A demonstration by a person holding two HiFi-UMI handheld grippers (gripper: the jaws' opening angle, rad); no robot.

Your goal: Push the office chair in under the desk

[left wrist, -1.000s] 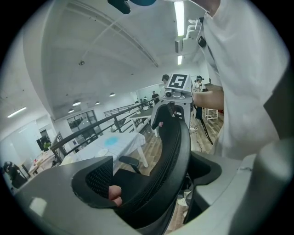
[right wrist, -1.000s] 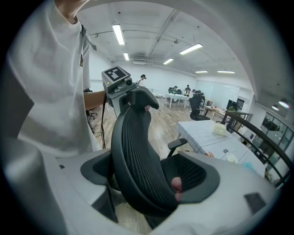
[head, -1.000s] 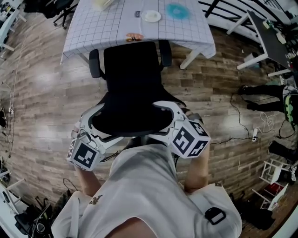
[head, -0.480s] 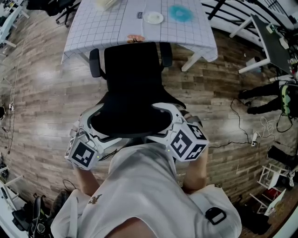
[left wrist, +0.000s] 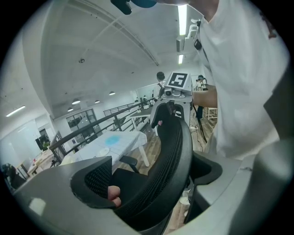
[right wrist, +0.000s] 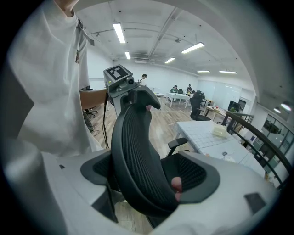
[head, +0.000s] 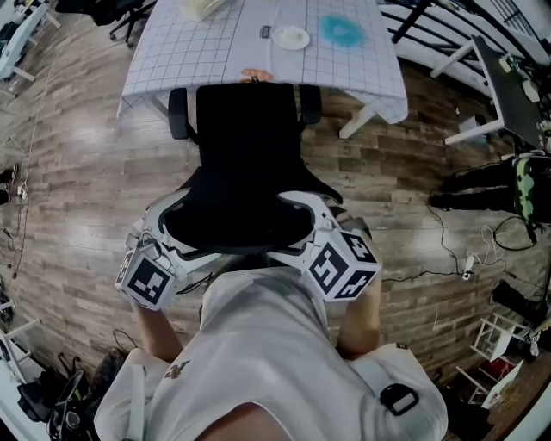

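A black mesh office chair (head: pixel 245 172) stands on the wood floor, its seat front at the edge of the desk (head: pixel 215 52), which has a white checked cloth. My left gripper (head: pixel 176 220) is shut on the left side of the backrest's top rim and my right gripper (head: pixel 306 215) on the right side. In the left gripper view the backrest (left wrist: pixel 170 151) fills the gap of the left gripper (left wrist: pixel 158 176), a pink pad on the mesh. In the right gripper view the right gripper (right wrist: pixel 147 179) holds the backrest (right wrist: pixel 138 142) the same way.
On the desk lie a white dish (head: pixel 292 37), a blue round thing (head: pixel 342 32) and a cream box (head: pixel 200 7). White table legs (head: pixel 469 129), a dark bag (head: pixel 482 181) and floor cables (head: pixel 448 232) sit to the right. Another chair base (head: pixel 129 13) stands at the far left.
Both grippers and the chair have moved a little toward the desk, with the grip on the backrest unchanged.
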